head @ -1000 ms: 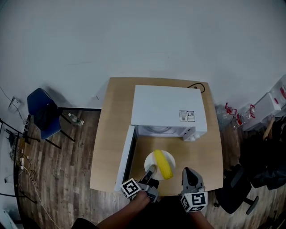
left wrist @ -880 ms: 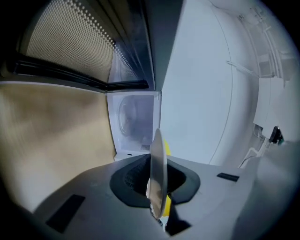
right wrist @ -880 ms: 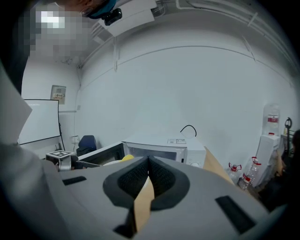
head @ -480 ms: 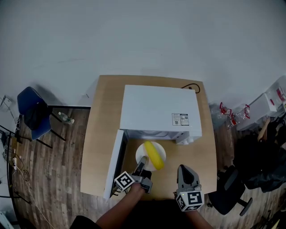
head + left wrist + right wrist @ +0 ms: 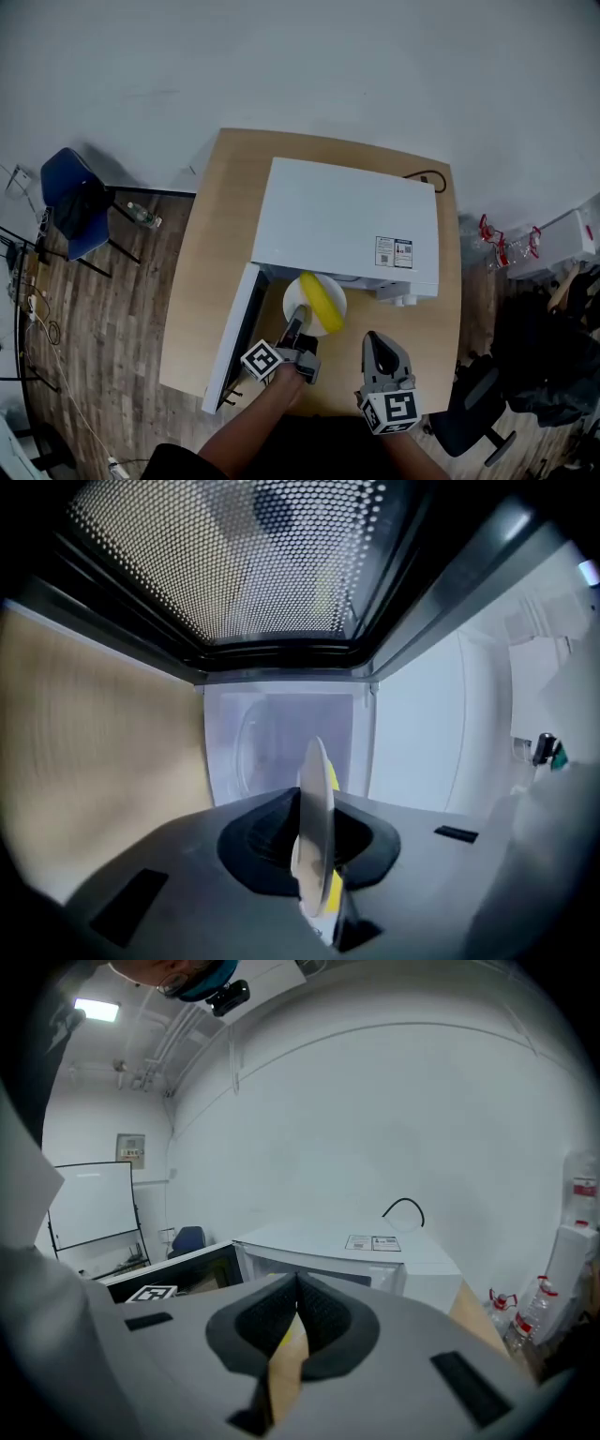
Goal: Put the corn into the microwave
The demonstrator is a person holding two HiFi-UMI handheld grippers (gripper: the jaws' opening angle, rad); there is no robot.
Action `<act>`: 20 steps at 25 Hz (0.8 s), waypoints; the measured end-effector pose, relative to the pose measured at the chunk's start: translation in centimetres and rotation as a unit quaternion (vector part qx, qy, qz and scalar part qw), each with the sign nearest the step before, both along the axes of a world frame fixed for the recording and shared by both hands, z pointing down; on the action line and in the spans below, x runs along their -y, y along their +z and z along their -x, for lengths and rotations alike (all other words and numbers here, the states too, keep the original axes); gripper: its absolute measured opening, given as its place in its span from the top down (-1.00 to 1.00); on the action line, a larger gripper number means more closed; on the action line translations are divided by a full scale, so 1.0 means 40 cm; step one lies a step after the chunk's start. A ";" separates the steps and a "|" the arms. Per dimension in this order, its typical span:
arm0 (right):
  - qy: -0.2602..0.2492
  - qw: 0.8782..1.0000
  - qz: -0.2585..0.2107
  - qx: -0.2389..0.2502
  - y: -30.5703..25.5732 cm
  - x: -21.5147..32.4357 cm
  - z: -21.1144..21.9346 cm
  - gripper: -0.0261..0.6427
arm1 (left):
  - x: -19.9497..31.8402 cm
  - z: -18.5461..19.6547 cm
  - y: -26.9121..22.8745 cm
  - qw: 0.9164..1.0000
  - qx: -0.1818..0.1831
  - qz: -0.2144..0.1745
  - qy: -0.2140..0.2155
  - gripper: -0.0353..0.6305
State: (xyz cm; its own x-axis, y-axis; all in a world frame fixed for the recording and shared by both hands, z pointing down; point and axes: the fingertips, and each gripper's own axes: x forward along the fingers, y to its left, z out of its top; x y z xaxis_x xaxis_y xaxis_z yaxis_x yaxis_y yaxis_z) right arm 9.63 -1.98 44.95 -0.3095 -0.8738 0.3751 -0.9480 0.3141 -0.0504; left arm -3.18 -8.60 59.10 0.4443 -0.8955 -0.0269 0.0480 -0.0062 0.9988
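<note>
Wood floor runs round the desk [image 5: 211,281], with a blue chair [image 5: 73,202] well off its left edge. Bare desktop lies wide between that edge and the microwave door [image 5: 232,333], which is swung fully open and reaches almost to the desk's near edge. The door's inner face walls off the left of the opening.

My left claw [image 5: 299,319] is clenched on the near rim of a white plate [image 5: 292,307]; in the left gripper view the plate [image 5: 314,836] stands edge-on between the pads, facing the cavity of the microwave [image 5: 281,742]. The corn [image 5: 322,298] lies on the plate at the mouth of the microwave [image 5: 347,225], partly under the front edge of its top. Its long axis points into the opening, the near end angled a little right.

My right claw [image 5: 373,339] is clenched on nothing, hovering over bare desk just right of the plate. Only a narrow strip of desk lies right of the microwave.
</note>
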 end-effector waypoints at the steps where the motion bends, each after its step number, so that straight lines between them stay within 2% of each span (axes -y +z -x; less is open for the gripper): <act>1: -0.008 1.000 0.000 0.005 0.003 0.004 0.005 0.74 | 0.006 -0.008 0.000 1.000 -0.005 -0.004 -0.004 0.81; 9: -0.021 1.000 0.005 0.020 0.029 0.034 -0.008 0.74 | 0.056 -0.051 0.095 1.000 0.017 0.014 -0.018 0.80; 11: -0.020 1.000 0.002 0.023 0.028 0.037 -0.015 0.74 | 0.077 -0.054 0.115 1.000 0.013 0.016 -0.024 0.81; 15: -0.014 1.000 0.003 0.025 0.031 0.037 -0.035 0.74 | 0.107 -0.058 0.171 0.998 0.000 0.052 -0.037 0.81; 20: -0.006 1.000 0.012 0.018 0.052 0.025 -0.065 0.74 | 0.131 -0.062 0.196 0.997 0.005 0.059 -0.039 0.81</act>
